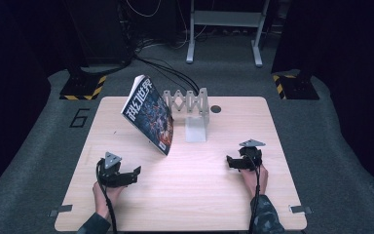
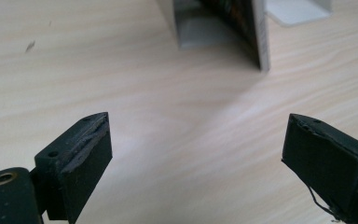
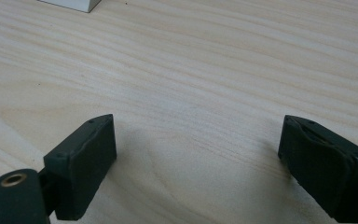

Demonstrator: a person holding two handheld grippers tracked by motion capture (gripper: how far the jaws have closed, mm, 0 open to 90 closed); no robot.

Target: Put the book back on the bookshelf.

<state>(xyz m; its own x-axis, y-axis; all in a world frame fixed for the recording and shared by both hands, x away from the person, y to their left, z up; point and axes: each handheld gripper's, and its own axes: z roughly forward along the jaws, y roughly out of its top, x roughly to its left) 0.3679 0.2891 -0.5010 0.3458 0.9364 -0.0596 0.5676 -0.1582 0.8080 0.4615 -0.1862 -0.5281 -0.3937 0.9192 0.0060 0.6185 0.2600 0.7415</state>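
Up and to the right of your left gripper (image 1: 135, 171), the magazine (image 1: 150, 114) stands tilted on the table (image 1: 199, 195), its top edge leaning away toward the far left and its lower corner resting on the wood just left of the white expanding rack (image 1: 191, 105). Its long axis runs diagonally in the high view, from the upper left down to the lower right, so the spine end nearest you points toward the middle of the table.

Your left gripper is the nearer of the 2: in the left gripper view the magazine's lower edge (image 2: 260, 42) sits ahead and slightly right of centre, well apart from the jaws. Those jaws are spread wide with nothing but bare wood between them. Your right gripper (image 1: 230, 162) rests over on the right side, its 2 jaws also spread and empty, with the rack's white base (image 3: 72, 4) just at the top left of its own view.

If you go for the magazine, I'd judge the left hand has the shorter, straighter line, and you'd want the jaws turned to straddle the thin lower edge.
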